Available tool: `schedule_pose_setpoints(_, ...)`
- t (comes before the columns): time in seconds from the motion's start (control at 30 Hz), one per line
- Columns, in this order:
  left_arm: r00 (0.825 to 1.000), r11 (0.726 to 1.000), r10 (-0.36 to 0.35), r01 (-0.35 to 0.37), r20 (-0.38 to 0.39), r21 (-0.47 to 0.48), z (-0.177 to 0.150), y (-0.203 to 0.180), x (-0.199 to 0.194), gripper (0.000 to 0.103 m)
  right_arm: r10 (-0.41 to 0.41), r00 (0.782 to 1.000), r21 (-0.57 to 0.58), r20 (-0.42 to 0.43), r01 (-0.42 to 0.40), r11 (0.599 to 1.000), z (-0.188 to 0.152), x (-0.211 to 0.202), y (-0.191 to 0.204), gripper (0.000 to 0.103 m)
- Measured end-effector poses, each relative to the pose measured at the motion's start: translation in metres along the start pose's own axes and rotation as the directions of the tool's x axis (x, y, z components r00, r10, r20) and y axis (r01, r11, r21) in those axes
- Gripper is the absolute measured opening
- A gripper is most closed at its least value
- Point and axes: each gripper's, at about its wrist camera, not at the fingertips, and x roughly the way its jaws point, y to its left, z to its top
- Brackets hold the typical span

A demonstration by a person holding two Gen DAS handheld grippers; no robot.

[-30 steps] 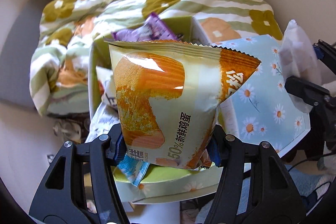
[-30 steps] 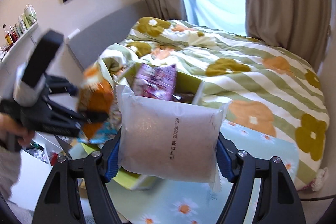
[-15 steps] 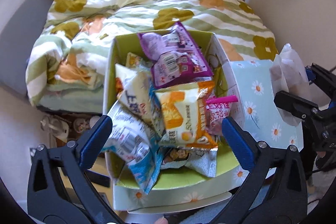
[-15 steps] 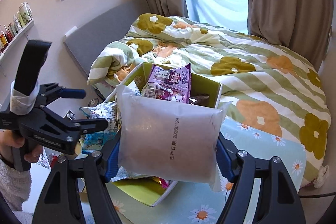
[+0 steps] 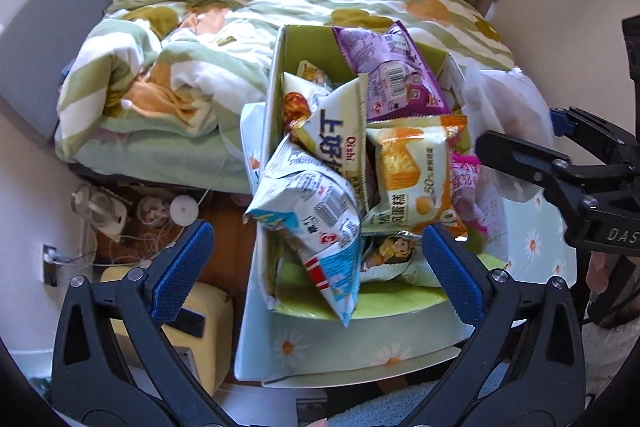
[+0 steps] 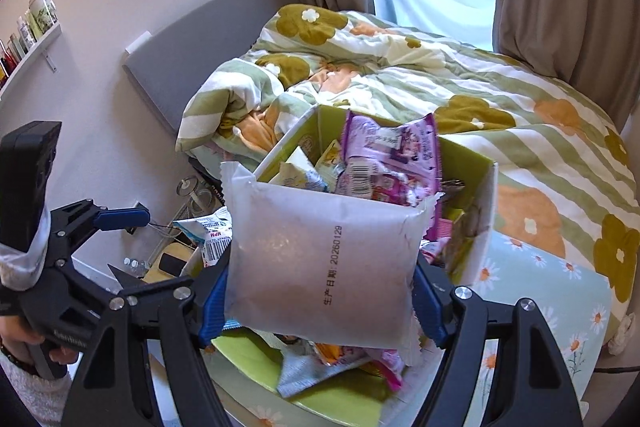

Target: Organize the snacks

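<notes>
Left wrist view: the left tongs (image 5: 316, 267) stand wide open with nothing between their blue pads (image 5: 182, 269), hovering just above the near end of a green-lined cardboard box (image 5: 360, 311) with a daisy print outside. The box is heaped with snack packets: a purple packet (image 5: 394, 75) at the far end, a white Oishi bag (image 5: 340, 147) in the middle, an orange-and-cream cake packet (image 5: 416, 175) to its right, and a white-and-blue packet (image 5: 320, 223) hanging over the near left edge. The box sits on a desk with a pale blue daisy cloth (image 5: 536, 243), beside a bed with a green-striped floral quilt (image 5: 192, 67). At the right edge, the right tongs (image 5: 532, 131) hold a frosted white pouch (image 5: 508, 111).

Right wrist view: the right tongs (image 6: 320, 301) are clamped on the frosted white pouch (image 6: 324, 263), printed with the date 20260129, held upright in front of the box (image 6: 476, 227). The purple packet (image 6: 392, 159) leans inside. The left tongs (image 6: 120, 223), gaping open, appear at the left.
</notes>
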Motion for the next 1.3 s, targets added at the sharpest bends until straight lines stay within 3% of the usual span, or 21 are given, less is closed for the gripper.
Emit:
schedule_pose_setpoints(0.1,1.000,1.000,0.011,-0.011,-0.003,0.005,-0.004,0.005,0.005,0.103,-0.026,0.999,0.020,-0.031,0.027,0.999,-0.002,0.019,0.004,0.080)
schedule_pose_setpoints(0.2,1.000,1.000,0.019,-0.019,-0.015,0.009,-0.010,0.007,0.010,0.103,-0.028,1.000,0.053,0.012,0.027,0.998,-0.009,0.015,0.002,0.103)
schedule_pose_setpoints(0.53,1.000,1.000,0.024,-0.024,-0.012,0.003,-0.024,-0.008,0.008,0.103,-0.063,0.997,0.061,0.054,0.060,0.996,-0.032,-0.012,-0.006,0.103)
schedule_pose_setpoints(0.8,0.995,0.998,0.034,-0.040,0.099,0.054,-0.034,-0.054,-0.049,0.103,-0.128,0.980,0.108,0.155,0.112,0.988,-0.056,-0.095,-0.012,0.103)
schedule_pose_setpoints(0.97,0.972,0.995,0.036,-0.056,0.234,0.077,-0.050,-0.094,-0.102,0.103,-0.240,0.945,0.171,0.223,0.205,0.964,-0.085,-0.163,-0.019,0.103)
schedule_pose_setpoints(1.07,0.944,0.994,0.062,-0.089,0.323,0.070,-0.061,-0.117,-0.129,0.103,-0.350,0.908,0.218,0.231,0.302,0.928,-0.105,-0.196,-0.022,0.103)
schedule_pose_setpoints(1.17,0.917,0.993,0.073,-0.105,0.392,0.059,-0.074,-0.137,-0.148,0.103,-0.418,0.878,0.230,0.234,0.368,0.901,-0.122,-0.214,-0.023,0.103)
schedule_pose_setpoints(1.3,0.893,0.993,0.070,-0.107,0.444,0.057,-0.090,-0.154,-0.160,0.103,-0.483,0.844,0.267,0.234,0.422,0.867,-0.141,-0.232,-0.026,0.103)
